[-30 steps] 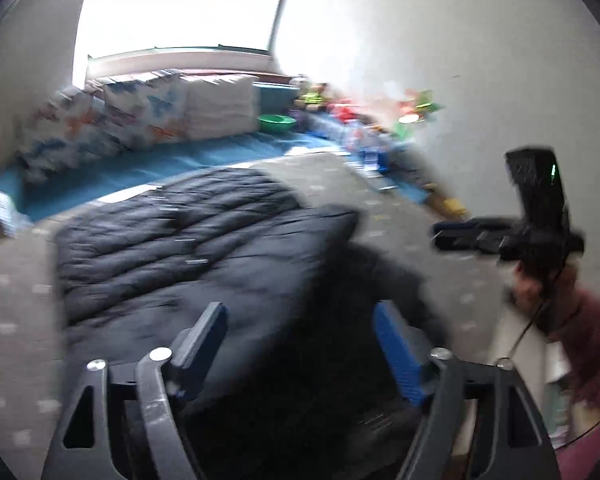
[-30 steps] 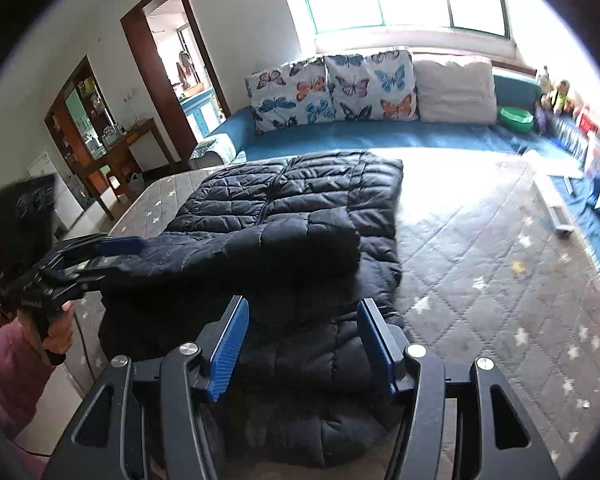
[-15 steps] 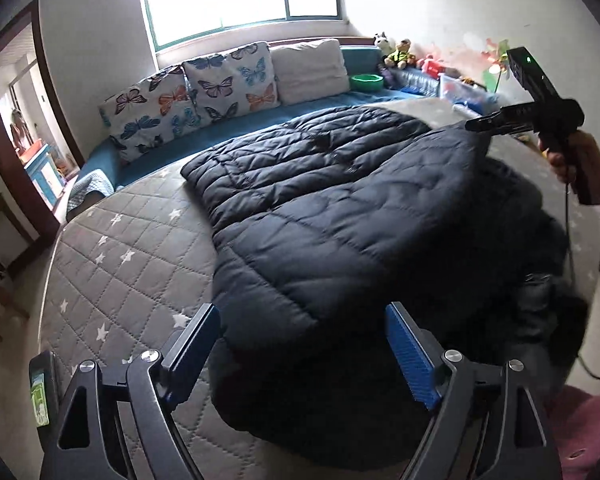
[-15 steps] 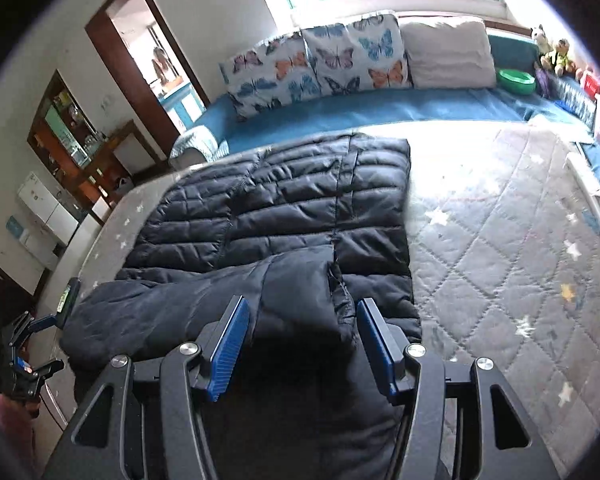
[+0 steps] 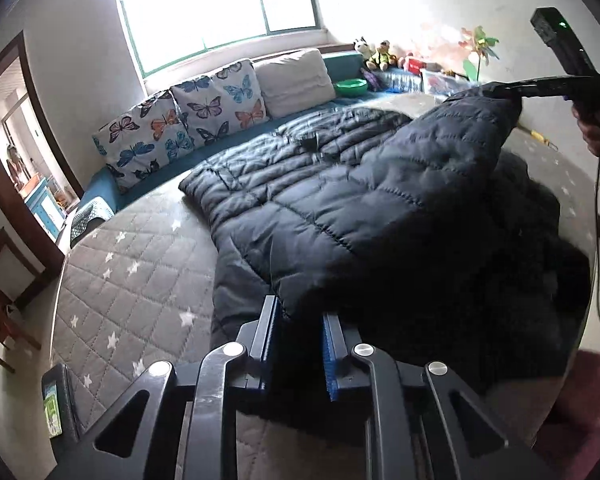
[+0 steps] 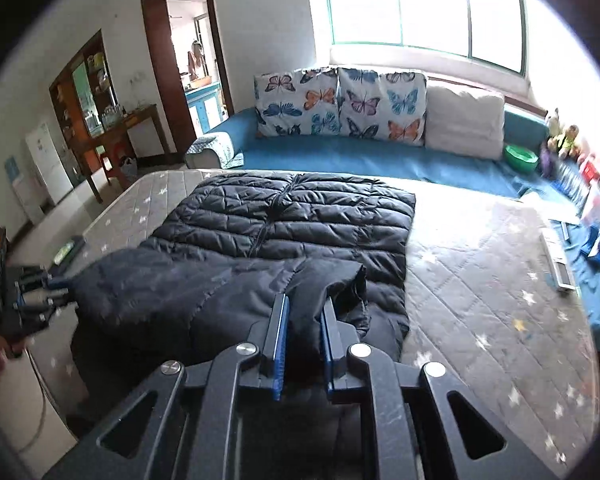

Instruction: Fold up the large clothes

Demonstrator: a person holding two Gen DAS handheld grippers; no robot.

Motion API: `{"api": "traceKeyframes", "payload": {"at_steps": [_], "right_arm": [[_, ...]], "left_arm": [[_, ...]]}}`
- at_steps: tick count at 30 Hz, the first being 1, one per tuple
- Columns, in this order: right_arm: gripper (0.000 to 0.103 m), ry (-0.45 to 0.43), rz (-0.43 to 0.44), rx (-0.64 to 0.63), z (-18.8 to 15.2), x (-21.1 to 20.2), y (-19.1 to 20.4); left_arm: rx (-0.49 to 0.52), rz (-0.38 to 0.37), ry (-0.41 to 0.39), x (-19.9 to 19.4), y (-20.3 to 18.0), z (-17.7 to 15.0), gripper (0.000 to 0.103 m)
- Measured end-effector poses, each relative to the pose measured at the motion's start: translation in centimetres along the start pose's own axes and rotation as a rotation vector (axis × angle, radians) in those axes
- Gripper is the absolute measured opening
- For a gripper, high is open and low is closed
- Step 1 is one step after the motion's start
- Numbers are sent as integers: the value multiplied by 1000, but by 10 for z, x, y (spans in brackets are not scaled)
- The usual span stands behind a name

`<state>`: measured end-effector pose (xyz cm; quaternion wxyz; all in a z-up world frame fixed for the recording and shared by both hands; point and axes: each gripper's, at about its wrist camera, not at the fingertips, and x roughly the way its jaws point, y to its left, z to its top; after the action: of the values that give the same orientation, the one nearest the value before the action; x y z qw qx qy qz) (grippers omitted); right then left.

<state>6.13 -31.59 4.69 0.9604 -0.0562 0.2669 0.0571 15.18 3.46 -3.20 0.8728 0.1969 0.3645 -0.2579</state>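
The dark quilted puffer jacket (image 6: 284, 220) lies spread on the grey star-patterned mattress (image 6: 480, 300), its far part flat with the zip running down the middle, its near part lifted and doubled toward the camera. In the left wrist view the jacket (image 5: 360, 208) rises from the mattress (image 5: 132, 272) in a broad slanting fold, strung between the 2 tools.

The left tongs (image 5: 300, 320) are clenched on the near lower edge of that fold, the blue pads pressed close with fabric between them. In the right wrist view the left tongs (image 6: 58, 286) appear at the far left, gripping the jacket's outer edge just past the mattress side. The right tongs (image 6: 303, 322) are clenched on a bunched ridge of the jacket, dark cloth filling the narrow gap between the blue pads. In the left wrist view the right tongs (image 5: 504, 90) hold the raised top corner of the fold high at the upper right, with the person's right hand (image 5: 596, 128) around the handle.

Beyond the mattress runs a blue bench seat (image 6: 340, 158) under the window (image 6: 420, 8). On it lean 2 butterfly-print pillows (image 6: 340, 104) side by side and a plain pale cushion (image 6: 464, 124) just beside them. A green bowl (image 6: 521, 156) sits near the cushion's right end, with small toys (image 6: 562, 136) past it in the corner. At the left a doorway (image 6: 188, 64) opens to another room where a person (image 6: 196, 60) stands, and a wooden desk (image 6: 116, 128) stands against the wall.
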Motion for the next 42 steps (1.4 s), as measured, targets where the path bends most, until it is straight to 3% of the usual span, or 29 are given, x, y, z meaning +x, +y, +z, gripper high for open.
{"api": "traceKeyframes", "payload": {"at_steps": [6,11,14,16,17,19,25,30,37,42], "right_arm": [[17,171,26,81,-59,58,-17],[26,143,41,105,-44,30,-27],[39,83,-10,34,-24,3,-19],[52,43,0,8,-10,-6,-12],[57,32,5,1,-6,-5,-9],[59,10,24,-18,3,-3,3],[61,83,97,-38,14,51,25],[61,170,81,-44,-5,87,20],[61,221,70,-58,-38,104,2],[61,203,68,-47,-49,108,1]], "left_arm": [[-57,-44,29,-1,0,-8,22],[-100,-64,-7,-41,14,2,23],[-135,-74,-80,-65,21,22,42],[-148,-76,-116,-69,22,39,66],[-148,-83,-128,-68,21,48,67],[-149,-110,-128,-55,17,67,68],[-179,-186,-31,3,9,92,68],[-173,-223,43,45,-2,74,68],[-201,-273,30,64,-6,46,70],[-190,-259,26,77,-11,32,69]]}}
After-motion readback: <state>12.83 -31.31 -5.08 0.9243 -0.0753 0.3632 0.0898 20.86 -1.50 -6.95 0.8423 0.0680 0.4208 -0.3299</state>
